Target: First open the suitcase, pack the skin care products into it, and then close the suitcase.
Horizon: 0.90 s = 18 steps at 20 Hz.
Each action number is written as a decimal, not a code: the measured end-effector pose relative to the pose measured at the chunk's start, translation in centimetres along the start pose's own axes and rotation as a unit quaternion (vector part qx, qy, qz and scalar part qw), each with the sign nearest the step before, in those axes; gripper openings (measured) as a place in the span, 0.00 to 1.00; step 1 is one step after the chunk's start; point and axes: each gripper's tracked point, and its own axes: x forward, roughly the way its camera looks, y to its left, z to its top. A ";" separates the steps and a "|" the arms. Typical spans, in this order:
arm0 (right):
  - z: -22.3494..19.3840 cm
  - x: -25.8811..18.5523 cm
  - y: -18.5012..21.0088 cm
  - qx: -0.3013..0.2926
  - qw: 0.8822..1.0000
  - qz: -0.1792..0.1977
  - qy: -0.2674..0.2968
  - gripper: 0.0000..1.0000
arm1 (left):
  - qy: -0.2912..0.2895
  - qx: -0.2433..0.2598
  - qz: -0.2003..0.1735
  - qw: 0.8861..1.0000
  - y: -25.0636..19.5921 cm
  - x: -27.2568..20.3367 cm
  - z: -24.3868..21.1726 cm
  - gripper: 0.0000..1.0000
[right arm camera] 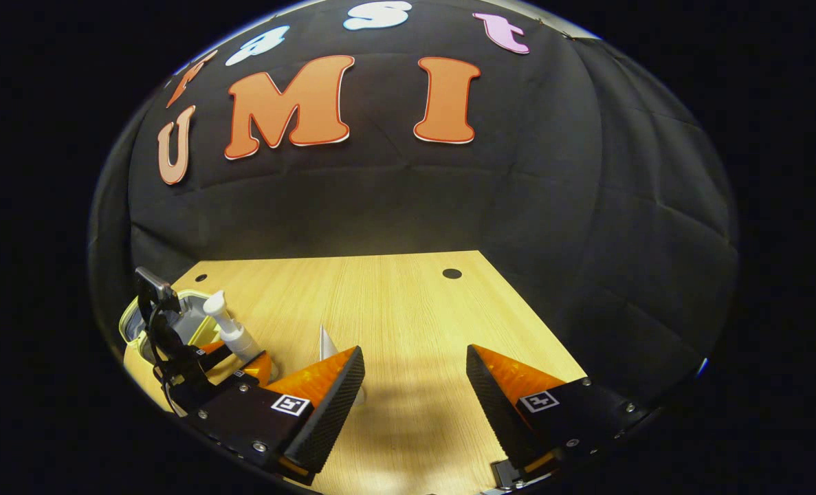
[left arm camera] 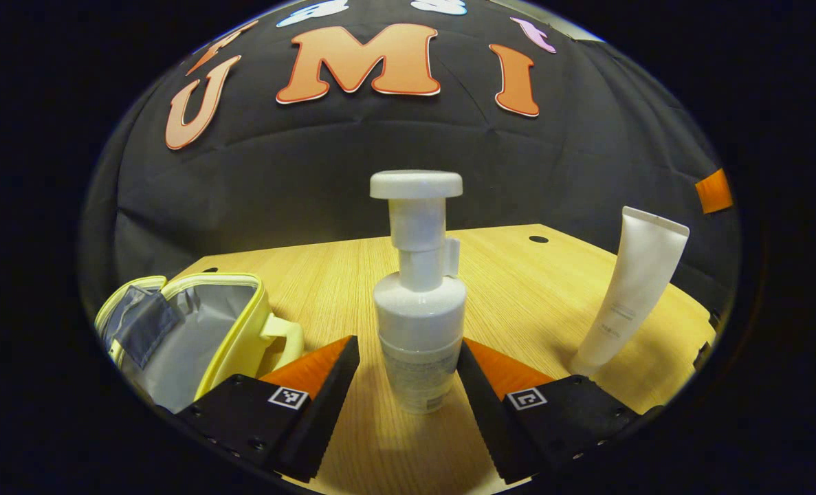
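Observation:
A white pump bottle point(left arm camera: 418, 323) stands upright on the wooden table point(left arm camera: 517, 289), right between the fingers of my left gripper point(left arm camera: 408, 344). The jaws straddle its lower body; a sliver of table shows between the left finger and the bottle, so it is open. The small yellow suitcase point(left arm camera: 194, 330) lies open at the left, its grey lining bare. To the right a white tube point(left arm camera: 631, 289) stands on its cap. My right gripper point(right arm camera: 414, 354) hovers open over bare table. Far left in its view are the pump bottle point(right arm camera: 232, 330), the suitcase point(right arm camera: 136, 326) and the left gripper point(right arm camera: 243, 361).
The table point(right arm camera: 394, 302) has two small dark holes near its back edge, one of them point(right arm camera: 451, 273) at the right. Black cloth walls close the back and right side. The tube's tip point(right arm camera: 325, 340) pokes up behind my right gripper's left finger.

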 end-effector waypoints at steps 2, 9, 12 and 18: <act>-0.2 0.1 0.0 -0.005 1.000 0.002 0.001 0.95 | 0.000 -0.015 -0.006 1.000 -0.8 0.9 -0.3 0.81; -1.8 -0.8 1.5 -0.004 1.000 0.023 0.011 0.95 | 0.048 -0.041 -0.030 0.998 -0.3 -1.8 0.3 0.62; -1.7 -1.4 2.8 0.010 0.999 0.041 0.010 0.95 | 0.063 -0.020 -0.030 0.997 1.5 -4.9 2.0 0.62; -2.5 -0.1 5.8 0.019 0.998 0.062 0.011 0.95 | 0.088 -0.015 -0.049 0.995 5.5 -12.5 6.4 0.62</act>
